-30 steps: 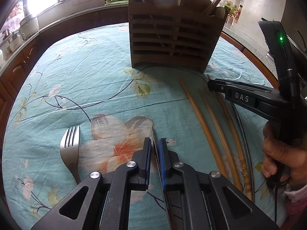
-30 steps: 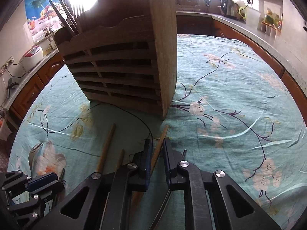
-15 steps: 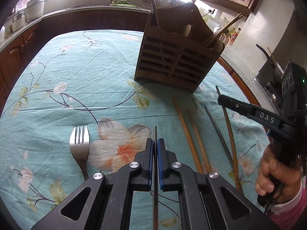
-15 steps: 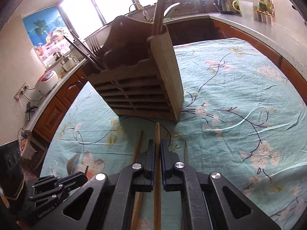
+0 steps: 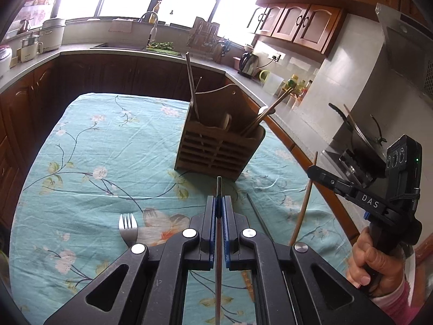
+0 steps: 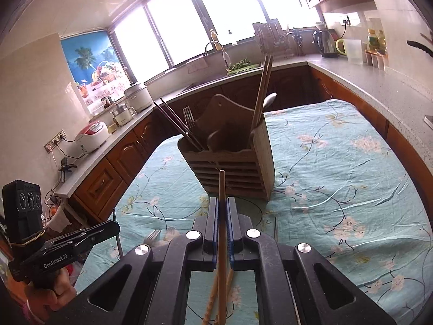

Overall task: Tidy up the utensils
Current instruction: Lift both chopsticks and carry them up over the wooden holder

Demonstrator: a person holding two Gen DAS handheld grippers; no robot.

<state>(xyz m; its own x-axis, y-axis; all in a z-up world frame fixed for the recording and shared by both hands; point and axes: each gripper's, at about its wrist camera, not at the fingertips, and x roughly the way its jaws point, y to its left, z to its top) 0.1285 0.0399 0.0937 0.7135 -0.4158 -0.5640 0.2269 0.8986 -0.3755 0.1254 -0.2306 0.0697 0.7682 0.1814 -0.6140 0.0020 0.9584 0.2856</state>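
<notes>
Above the floral tablecloth (image 5: 89, 146), short of the wooden utensil holder (image 5: 216, 149): left gripper (image 5: 219, 203) clamped on a dark metal chopstick (image 5: 218, 187), right gripper (image 6: 222, 205) clamped on a wooden chopstick (image 6: 222, 187).

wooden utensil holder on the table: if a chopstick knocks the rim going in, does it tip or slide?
The wooden utensil holder looks tall, with chopsticks leaning out, so probably somewhat top-heavy. Its flat, broad base likely resists tipping. On the wrinkled tablecloth it may grip, not slide.
</notes>
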